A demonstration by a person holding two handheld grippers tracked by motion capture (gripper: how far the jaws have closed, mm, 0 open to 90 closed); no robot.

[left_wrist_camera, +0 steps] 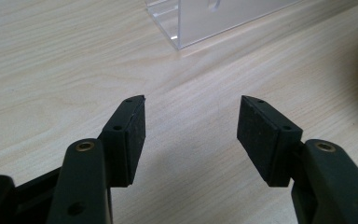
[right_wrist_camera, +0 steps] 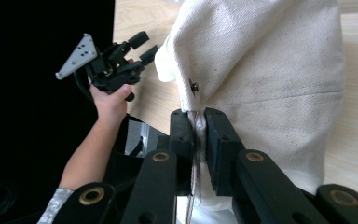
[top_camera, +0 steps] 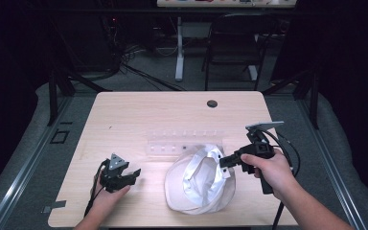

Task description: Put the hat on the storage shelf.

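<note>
My right claw (right_wrist_camera: pixel 197 140) is clamped on the edge of the white cap (top_camera: pixel 199 179), its fabric pinched between my pads; the cap's bulk lies on the desk (top_camera: pixel 139 110) just beyond my jaws. My left claw (left_wrist_camera: pixel 191 135) hangs spread wide over bare wood, holding nothing, the cap off to its right.

Black tools (top_camera: pixel 224 160), grey three-cornered plates.

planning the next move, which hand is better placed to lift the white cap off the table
Right. The right gripper already has its jaws shut on the edge of the white cap. The left gripper sits apart on bare table with jaws open and nothing between them.
</note>
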